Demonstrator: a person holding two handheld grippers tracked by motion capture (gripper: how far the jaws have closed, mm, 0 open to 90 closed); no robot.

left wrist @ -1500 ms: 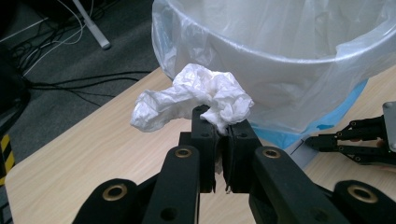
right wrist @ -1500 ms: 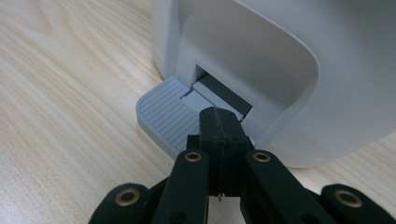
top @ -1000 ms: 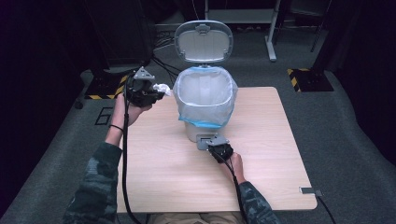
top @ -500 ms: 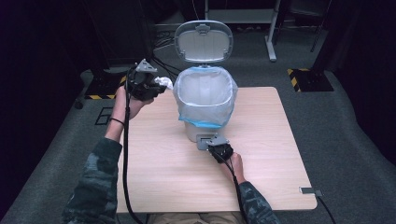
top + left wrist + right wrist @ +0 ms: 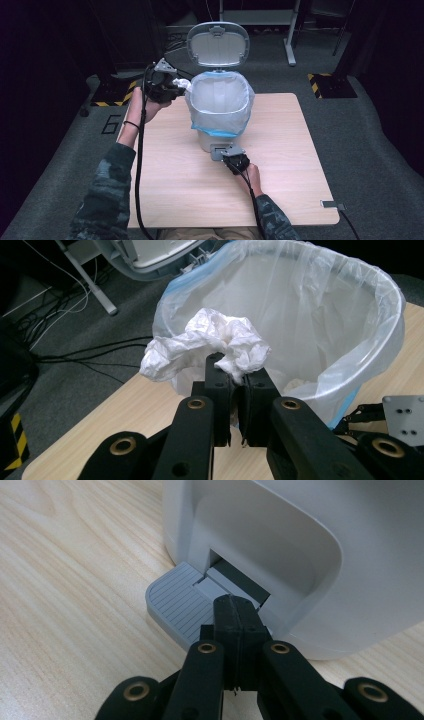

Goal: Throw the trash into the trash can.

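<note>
The left gripper (image 5: 234, 371) pinches a crumpled white paper ball (image 5: 205, 346) just beside the rim of the small white pedal bin (image 5: 220, 107) with a clear bag, near the table's (image 5: 300, 165) far edge. The right gripper (image 5: 234, 611), jaws pressed together, pushes the grey pedal (image 5: 180, 607). To do it well, keep the pedal down and move the ball over the opening before letting go. I can read no writing.

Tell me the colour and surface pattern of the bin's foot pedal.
The pedal is grey with fine parallel ridges, clearest in the right gripper view.
</note>
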